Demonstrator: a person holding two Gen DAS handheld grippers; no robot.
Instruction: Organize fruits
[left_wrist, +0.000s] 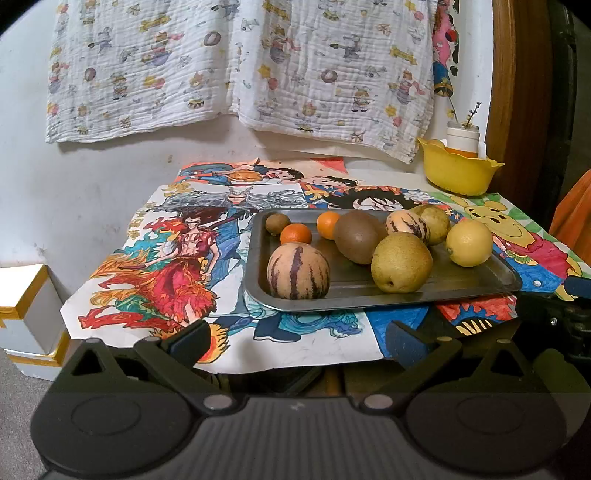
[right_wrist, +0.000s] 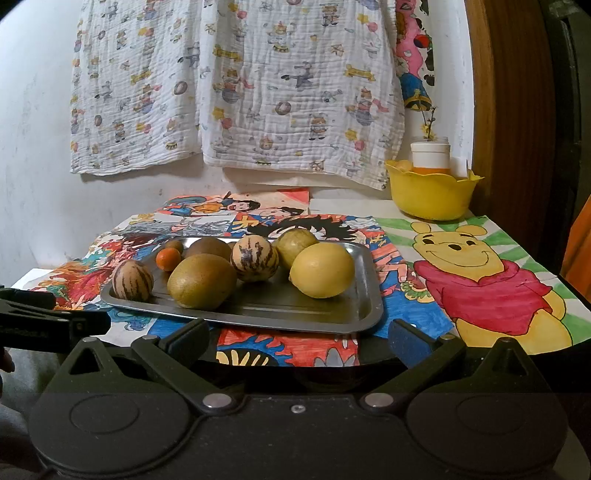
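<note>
Left wrist, tray, two oranges

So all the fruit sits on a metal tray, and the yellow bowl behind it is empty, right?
Not quite. The fruit does sit on the metal tray, but the yellow bowl is not empty: a white-capped container stands in it, as the right wrist view shows.

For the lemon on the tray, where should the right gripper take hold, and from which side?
Likely across the lemon's widest middle, coming from the tray's near-right side: that flank is bare, while a greenish fruit crowds it behind. The right gripper is open.
</note>
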